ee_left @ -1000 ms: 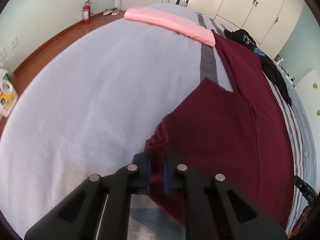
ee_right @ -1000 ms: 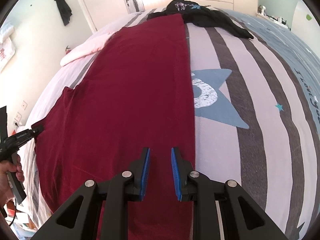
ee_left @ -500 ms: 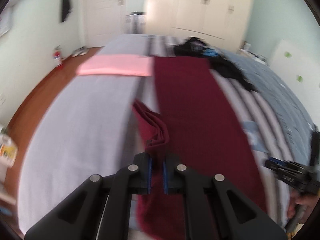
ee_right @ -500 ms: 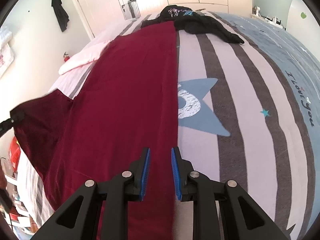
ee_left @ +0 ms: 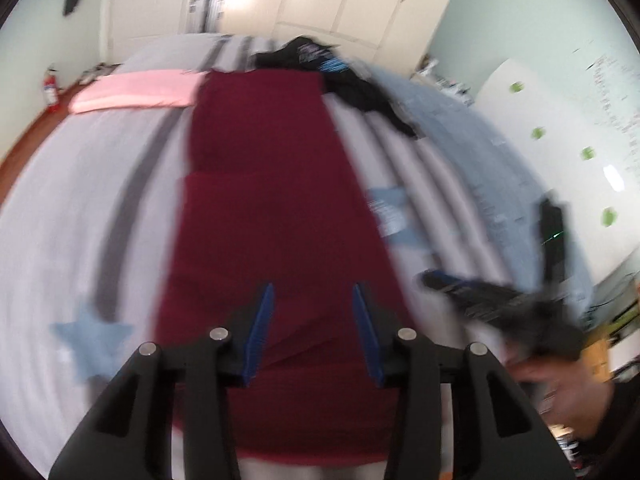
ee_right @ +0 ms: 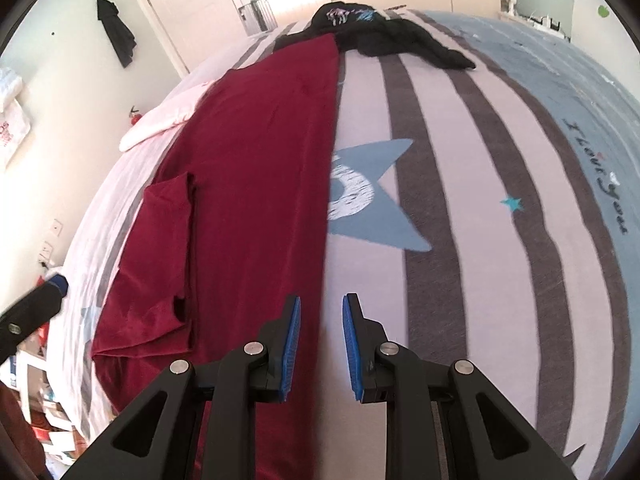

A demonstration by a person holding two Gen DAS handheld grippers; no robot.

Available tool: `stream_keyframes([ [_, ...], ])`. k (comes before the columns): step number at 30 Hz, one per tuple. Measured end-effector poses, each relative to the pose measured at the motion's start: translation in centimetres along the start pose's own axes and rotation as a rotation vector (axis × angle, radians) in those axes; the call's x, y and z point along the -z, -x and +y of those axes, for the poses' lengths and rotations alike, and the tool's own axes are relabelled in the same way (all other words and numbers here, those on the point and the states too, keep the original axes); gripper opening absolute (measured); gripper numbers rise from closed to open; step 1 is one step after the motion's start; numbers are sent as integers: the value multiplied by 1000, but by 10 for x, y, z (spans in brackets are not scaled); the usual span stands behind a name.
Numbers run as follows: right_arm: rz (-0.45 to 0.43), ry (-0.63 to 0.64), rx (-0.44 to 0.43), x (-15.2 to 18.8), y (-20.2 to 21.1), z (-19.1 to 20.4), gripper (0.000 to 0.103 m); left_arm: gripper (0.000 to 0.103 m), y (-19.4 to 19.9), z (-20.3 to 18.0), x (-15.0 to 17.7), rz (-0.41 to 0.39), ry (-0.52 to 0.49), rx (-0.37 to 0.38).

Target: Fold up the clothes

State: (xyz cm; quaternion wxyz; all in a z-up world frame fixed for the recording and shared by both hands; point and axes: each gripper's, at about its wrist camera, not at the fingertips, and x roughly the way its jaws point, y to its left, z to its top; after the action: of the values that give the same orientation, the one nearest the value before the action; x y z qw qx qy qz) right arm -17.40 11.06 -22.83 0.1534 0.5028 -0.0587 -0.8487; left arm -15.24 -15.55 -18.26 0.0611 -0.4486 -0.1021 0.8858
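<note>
A long maroon garment (ee_left: 272, 200) (ee_right: 256, 160) lies flat along the bed, and its left sleeve (ee_right: 164, 248) is folded in over the body. My left gripper (ee_left: 314, 332) hovers above the garment's near end. Its jaws are opening and hold nothing. In the right wrist view the left gripper's tip (ee_right: 36, 312) shows at the far left edge. My right gripper (ee_right: 320, 344) hangs over the garment's right edge, open by a narrow gap with nothing in it. It appears blurred in the left wrist view (ee_left: 500, 304), held by a hand (ee_left: 560, 392).
The bed cover (ee_right: 480, 200) has grey stripes and blue stars. A folded pink garment (ee_left: 136, 90) lies at the far left of the bed. A black garment (ee_right: 380, 36) is heaped at the far end. A fire extinguisher (ee_left: 50, 86) stands on the floor to the left.
The left gripper carried the sleeve up and over to the right, laid it on the garment's body and let go, and its jaws spread. The right gripper barely moved.
</note>
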Motion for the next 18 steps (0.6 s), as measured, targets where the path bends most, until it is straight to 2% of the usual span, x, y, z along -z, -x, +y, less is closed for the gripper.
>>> stream_keyframes([
  [2, 5, 9, -40, 1, -4, 13, 20, 38, -4, 26, 10, 27, 36, -65],
  [5, 9, 38, -111, 1, -10, 39, 20, 38, -10, 54, 21, 50, 72, -109],
  [10, 17, 98, -205, 5, -24, 84, 20, 38, -28, 56, 37, 86, 54, -89],
  [14, 32, 154, -220, 9, -41, 111, 20, 34, -43, 55, 63, 148, 76, -124],
  [18, 83, 187, -183, 25, -57, 116, 20, 34, -40, 52, 72, 141, 83, -127],
])
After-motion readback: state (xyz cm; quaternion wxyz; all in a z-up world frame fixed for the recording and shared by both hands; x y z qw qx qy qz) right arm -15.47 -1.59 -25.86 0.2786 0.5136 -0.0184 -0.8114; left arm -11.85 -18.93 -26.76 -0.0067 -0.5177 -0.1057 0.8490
